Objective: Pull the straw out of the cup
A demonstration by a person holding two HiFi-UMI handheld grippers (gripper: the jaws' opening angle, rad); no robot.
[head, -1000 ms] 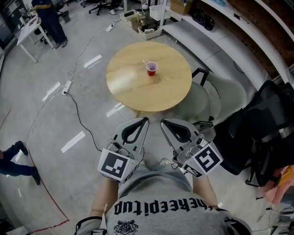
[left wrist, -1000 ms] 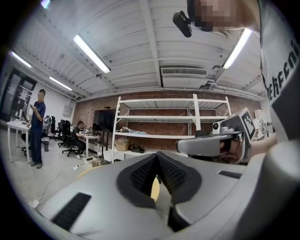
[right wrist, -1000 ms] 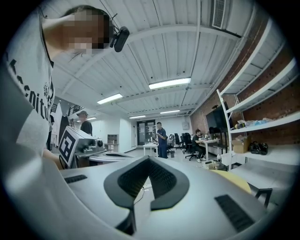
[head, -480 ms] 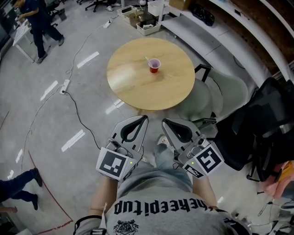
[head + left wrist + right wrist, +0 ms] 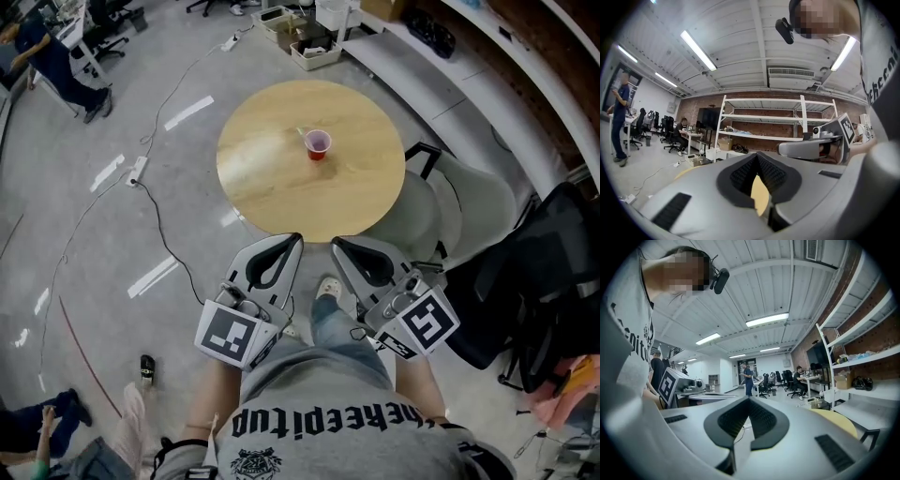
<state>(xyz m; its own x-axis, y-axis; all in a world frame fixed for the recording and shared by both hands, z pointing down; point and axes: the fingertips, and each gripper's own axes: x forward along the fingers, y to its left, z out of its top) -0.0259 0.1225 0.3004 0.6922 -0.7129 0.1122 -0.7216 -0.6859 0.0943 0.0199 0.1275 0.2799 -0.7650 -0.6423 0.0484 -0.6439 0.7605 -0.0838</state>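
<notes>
**Head view:** A red cup (image 5: 318, 145) stands near the middle of a round wooden table (image 5: 267, 183). Its pale straw (image 5: 304, 134) leans out over the rim, long axis slanting up toward the picture's upper left. Well short of the table, the left gripper (image 5: 297, 240) and the right gripper (image 5: 335, 242) are held side by side, both aimed at the table. A pale chair (image 5: 469, 202) sits at the table's right.

**Left gripper view:** The jaws meet at their tips and grip nothing. A sliver of the yellow tabletop shows through the gap behind the tips. A white shelving rack (image 5: 764, 117) fills the brick wall beyond. Cup and straw cannot be made out here.

**Right gripper view:** The jaws are closed tip to tip and empty. The table's edge curves in at lower right. The cup and straw are not visible.
</notes>
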